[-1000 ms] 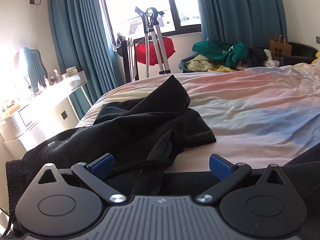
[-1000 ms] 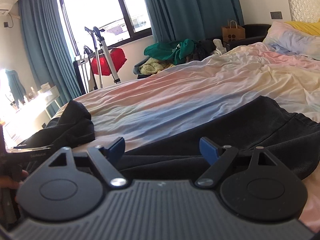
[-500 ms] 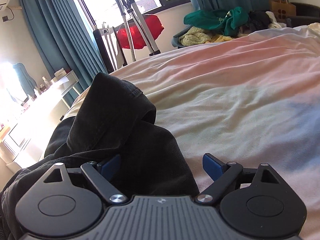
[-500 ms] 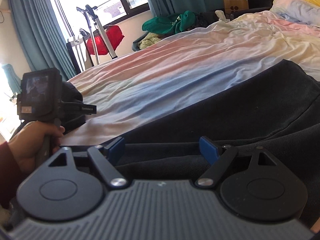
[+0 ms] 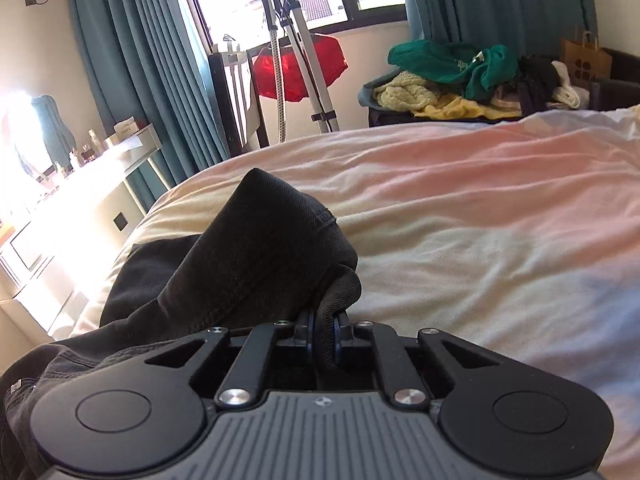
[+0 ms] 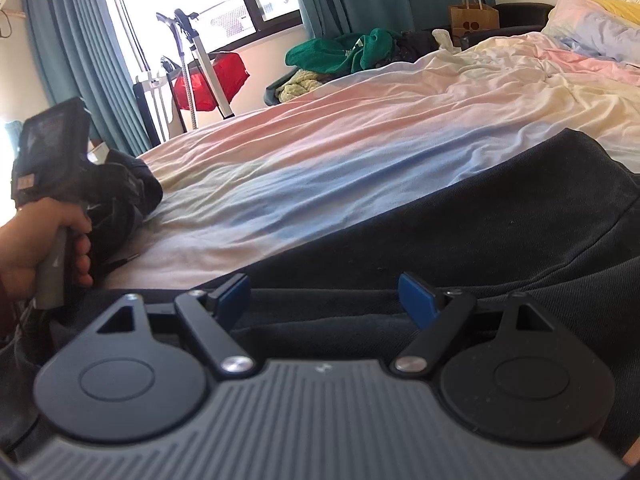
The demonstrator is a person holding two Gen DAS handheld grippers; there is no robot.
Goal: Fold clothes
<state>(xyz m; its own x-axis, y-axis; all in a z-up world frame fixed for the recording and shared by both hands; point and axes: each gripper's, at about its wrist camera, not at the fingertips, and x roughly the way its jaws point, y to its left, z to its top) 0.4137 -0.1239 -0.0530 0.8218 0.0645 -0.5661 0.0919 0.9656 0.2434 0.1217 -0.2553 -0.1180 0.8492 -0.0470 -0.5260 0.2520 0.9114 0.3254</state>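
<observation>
A black pair of jeans (image 5: 248, 264) lies bunched on the bed's pastel sheet (image 5: 480, 208) in the left wrist view. My left gripper (image 5: 323, 326) is shut on a thick folded edge of the jeans, and the cloth bulges out between the blue pads. In the right wrist view the same dark jeans (image 6: 480, 232) spread flat along the near side of the bed. My right gripper (image 6: 325, 300) stands open just over their near hem, nothing pinched between the blue pads (image 6: 416, 298). At the left of that view a hand (image 6: 44, 236) grips the left gripper's handle.
Beyond the bed's far side a basket holds piled green and yellow laundry (image 5: 452, 76). A garment steamer and a red bag (image 5: 300, 68) stand by the window between teal curtains. A white dresser (image 5: 80, 184) lines the left wall. A pillow (image 6: 592, 32) lies at the bed's head.
My left gripper slid forward along the jeans and closed on a fold of them. The right gripper dipped a little nearer the flat jeans and stayed open.
</observation>
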